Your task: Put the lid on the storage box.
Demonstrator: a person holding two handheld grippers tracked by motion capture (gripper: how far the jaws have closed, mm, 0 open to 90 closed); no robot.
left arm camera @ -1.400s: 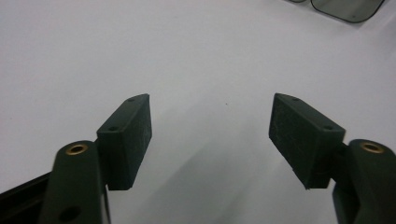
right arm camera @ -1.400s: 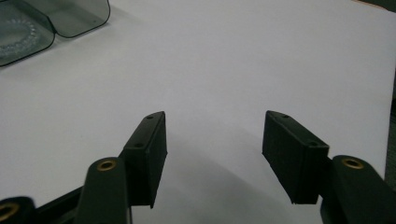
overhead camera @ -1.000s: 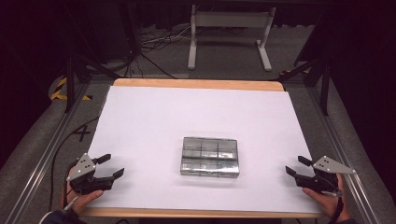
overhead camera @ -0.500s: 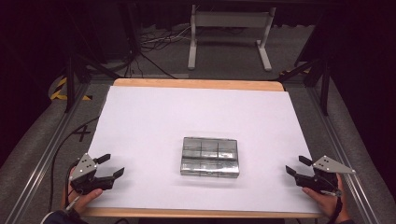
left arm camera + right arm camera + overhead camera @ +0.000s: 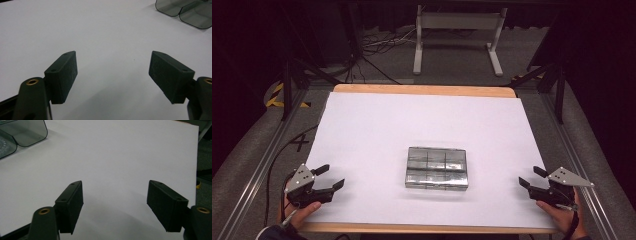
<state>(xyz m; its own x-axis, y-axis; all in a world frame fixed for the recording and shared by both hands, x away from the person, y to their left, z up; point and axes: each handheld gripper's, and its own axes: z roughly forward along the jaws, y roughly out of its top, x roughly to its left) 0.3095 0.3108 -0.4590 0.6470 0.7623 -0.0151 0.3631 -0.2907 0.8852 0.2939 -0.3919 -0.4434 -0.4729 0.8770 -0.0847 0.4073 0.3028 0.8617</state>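
Observation:
A clear grey plastic tray (image 5: 436,167) with several compartments lies flat near the middle of the white table (image 5: 377,130), slightly toward the front. My left gripper (image 5: 329,176) rests at the front left corner, open, with nothing between its jaws; its own view (image 5: 112,72) has the tray's rounded edge (image 5: 185,11) at the upper right. At the front right corner my right gripper (image 5: 531,177) is open and empty too; in its own view (image 5: 115,202) the tray's corner (image 5: 25,132) sits at the upper left. Both grippers are well apart from the tray.
The table has a wooden edge (image 5: 422,90) at the back. Metal rails (image 5: 257,165) run along both sides. A white stand (image 5: 457,35) and cables (image 5: 377,45) sit on the floor behind. A cable (image 5: 287,150) trails from my left gripper.

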